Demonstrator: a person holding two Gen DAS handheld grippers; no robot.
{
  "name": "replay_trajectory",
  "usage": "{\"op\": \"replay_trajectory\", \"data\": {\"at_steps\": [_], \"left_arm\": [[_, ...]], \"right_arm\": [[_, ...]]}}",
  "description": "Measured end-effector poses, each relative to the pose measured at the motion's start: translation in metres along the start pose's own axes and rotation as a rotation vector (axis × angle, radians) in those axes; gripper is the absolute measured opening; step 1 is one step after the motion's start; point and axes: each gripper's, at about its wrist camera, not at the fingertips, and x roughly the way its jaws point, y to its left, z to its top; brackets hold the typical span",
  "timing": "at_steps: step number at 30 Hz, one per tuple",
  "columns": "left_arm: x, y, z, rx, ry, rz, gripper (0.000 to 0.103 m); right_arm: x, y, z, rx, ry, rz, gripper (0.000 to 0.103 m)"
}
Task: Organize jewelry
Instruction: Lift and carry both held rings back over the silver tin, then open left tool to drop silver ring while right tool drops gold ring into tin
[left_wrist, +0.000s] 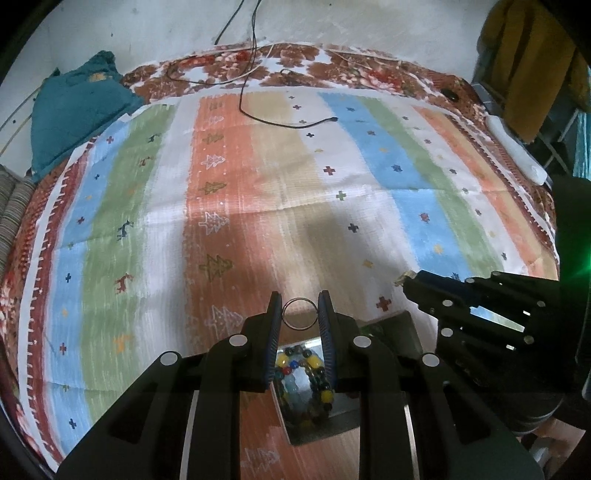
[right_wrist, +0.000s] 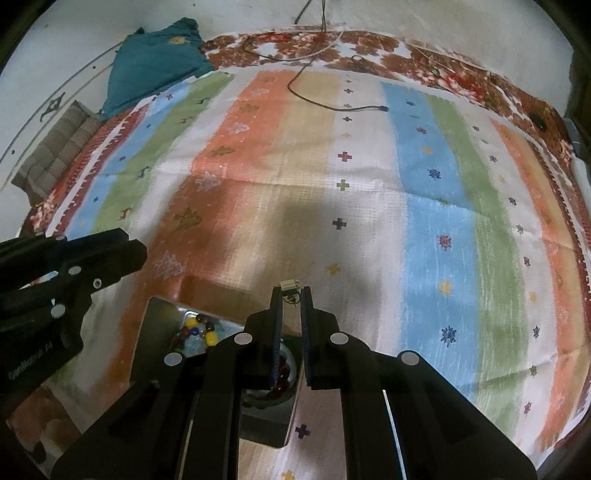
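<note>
My left gripper (left_wrist: 300, 308) is shut on a thin metal ring (left_wrist: 300, 314), held between its fingertips above a shiny metal tray (left_wrist: 343, 421). The tray holds a bracelet of coloured beads (left_wrist: 306, 376). My right gripper (right_wrist: 291, 293) is shut on a small gold earring (right_wrist: 289, 286) whose top sticks out above the fingertips. It hovers over the tray's right part (right_wrist: 273, 424), where dark red beads (right_wrist: 282, 373) lie in a round dish. The coloured beads also show in the right wrist view (right_wrist: 197, 330). Each gripper shows in the other's view: the right (left_wrist: 410, 282), the left (right_wrist: 125, 251).
A striped cloth (left_wrist: 258, 192) covers the bed. A black cable (left_wrist: 288, 123) lies at the far middle. A teal garment (left_wrist: 74, 110) sits at the far left, a white power strip (left_wrist: 517, 151) at the far right edge.
</note>
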Motion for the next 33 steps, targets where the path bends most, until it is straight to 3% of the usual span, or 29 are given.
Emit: {"op": "replay_trajectory", "data": {"at_steps": [24,25,27,33], "left_arm": [[-0.026,-0.010,-0.046,0.004,-0.018,-0.029,0.021],[-0.026,-0.009,-0.046,-0.003,-0.016,-0.029,0.023],[-0.027,-0.006,-0.047,-0.015,-0.018,-0.024,0.034],[-0.034,-0.002,-0.053,-0.033,-0.028,-0.036,0.041]], "right_arm": [[-0.024,0.020,-0.038,-0.033,-0.009,0.055,0.012],[-0.024,0.019,-0.038,-0.029,-0.011,0.055,0.013],[-0.028,0.017,-0.038,-0.018,-0.023,0.057,0.036],[-0.035,0.013,-0.043,-0.016,-0.036,0.041,0.038]]}}
